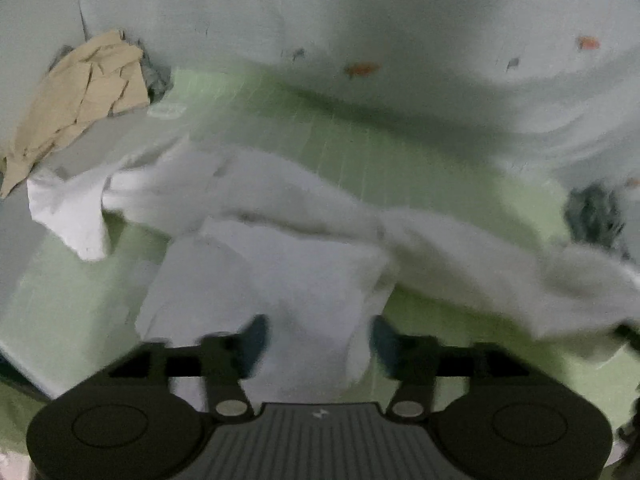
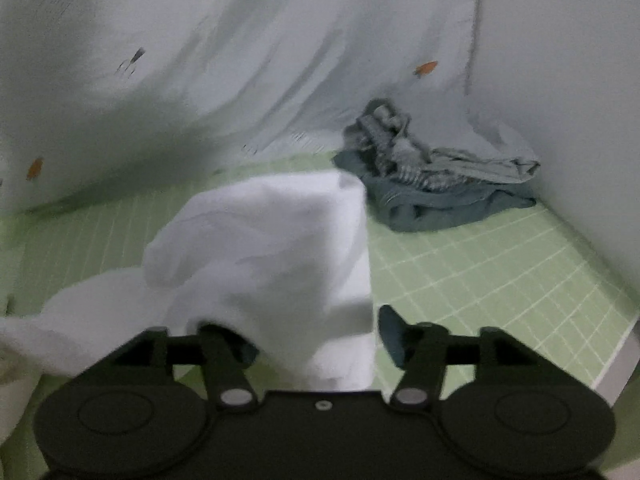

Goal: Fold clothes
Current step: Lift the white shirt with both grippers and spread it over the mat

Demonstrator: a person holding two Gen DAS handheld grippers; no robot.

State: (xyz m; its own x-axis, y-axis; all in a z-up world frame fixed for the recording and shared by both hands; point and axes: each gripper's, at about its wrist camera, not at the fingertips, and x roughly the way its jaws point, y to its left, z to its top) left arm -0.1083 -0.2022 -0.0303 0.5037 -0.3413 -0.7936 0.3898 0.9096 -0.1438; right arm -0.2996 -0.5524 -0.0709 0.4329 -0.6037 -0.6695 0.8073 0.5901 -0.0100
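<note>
The left gripper (image 1: 316, 338) is released, its two dark teal pads spread wide with soft white cloth lying between them but not pinched. The right gripper (image 2: 318, 334) is likewise released; its left pad is tucked under a drooping fold of the same cloth and its right pad (image 2: 391, 334) stands clear of it over bare mat. The white garment (image 1: 276, 276) is a limp, matte knit, rumpled and partly doubled over on itself, sprawled across the middle of the green mat (image 1: 352, 148); in the left wrist view one long strip of it runs toward the mat's right side and a small flap juts out near the left edge. The mat is pale green, flat, and ruled with a fine white grid. At its far left corner sits a crumpled tan garment (image 1: 84, 92), stiffly creased, over a scrap of grey fabric. At its far right corner lies a heap of grey-blue clothes (image 2: 436, 184), some ribbed or striped, bunched against the backdrop. Behind the mat hangs a pale sheet (image 2: 248, 64) in loose folds, printed with small orange carrots.
</note>
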